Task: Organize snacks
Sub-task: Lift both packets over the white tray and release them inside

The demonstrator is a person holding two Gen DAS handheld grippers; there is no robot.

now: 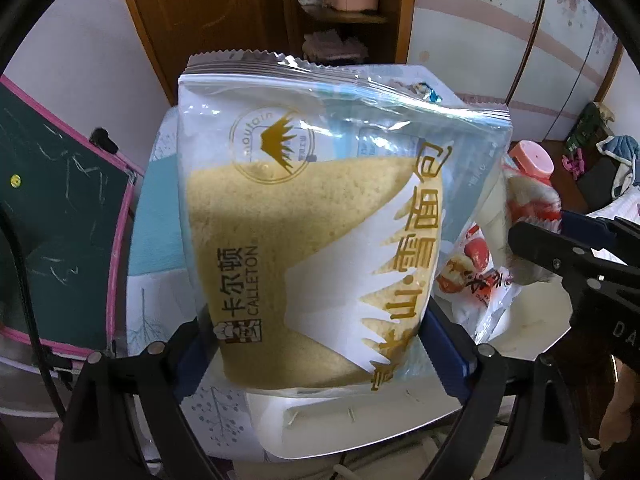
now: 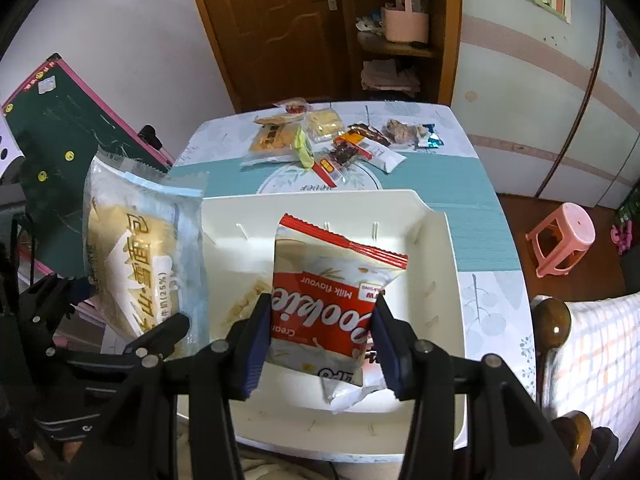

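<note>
While the left gripper fills the bottom of the left wrist view, its two blue-padded fingers are pressed against the lower sides of a large clear-and-white plastic packet of yellow sponge bread, which stands upright between them and covers the centre of the frame. In the right wrist view that same bread packet appears at centre left, held above the left edge of a shallow white plastic tray, with the left gripper in the lower left. The right gripper sits at the bottom centre of its own view, blue pads clamped on both sides of a red-and-white cookie packet printed "Milk flavour"; the packet hangs over the inside of the tray, its lower end close to the tray floor, though whether it touches I cannot tell. In the left wrist view the cookie packet and the right gripper show at the right edge, partly blurred. The tray rests on a table with a teal and white patterned cloth. A cluster of small wrapped snacks lies on the cloth towards the top centre, well apart from the tray. A pink plastic stool stands on the floor at the right.
</note>
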